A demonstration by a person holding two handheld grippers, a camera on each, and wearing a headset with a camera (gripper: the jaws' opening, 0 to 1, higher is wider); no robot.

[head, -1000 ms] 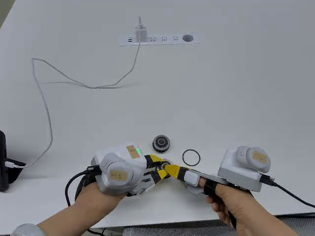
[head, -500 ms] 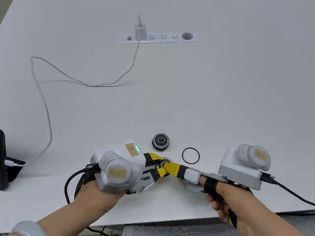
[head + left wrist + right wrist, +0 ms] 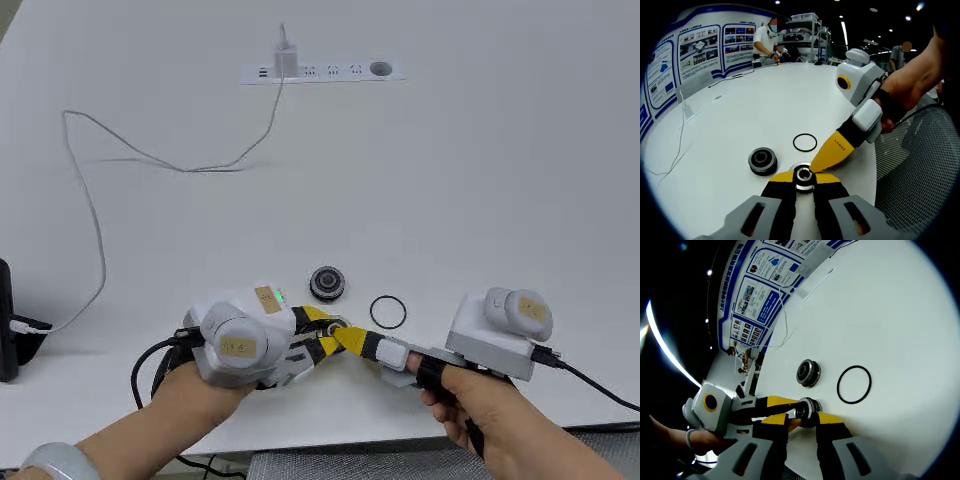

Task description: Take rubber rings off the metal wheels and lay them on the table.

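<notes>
Left gripper (image 3: 318, 336) low at the near edge of the table (image 3: 480, 180), its jaws clamped on a metal wheel (image 3: 332, 328). In the left gripper view the two yellow tips pinch the wheel (image 3: 804, 176) from both sides, and it is held just above the tabletop. Right gripper (image 3: 347, 341) comes in from the right, its yellow tip against the same wheel. In the right gripper view its jaws sit a little apart either side of the wheel (image 3: 807, 412); cannot tell if they grip it or only touch. A rubber ring on this wheel is too small to make out.

Second wheel (image 3: 327, 282) rests on the table just behind the grippers, apart from them. Loose ring (image 3: 388, 312), black, lies flat to the right of the second wheel and near the right gripper's jaws, touching neither. Same pair in the right gripper view: second wheel (image 3: 808, 372), loose ring (image 3: 854, 384).

Power strip (image 3: 322, 72) at the far edge, with a white cable (image 3: 100, 250) trailing to the left.
</notes>
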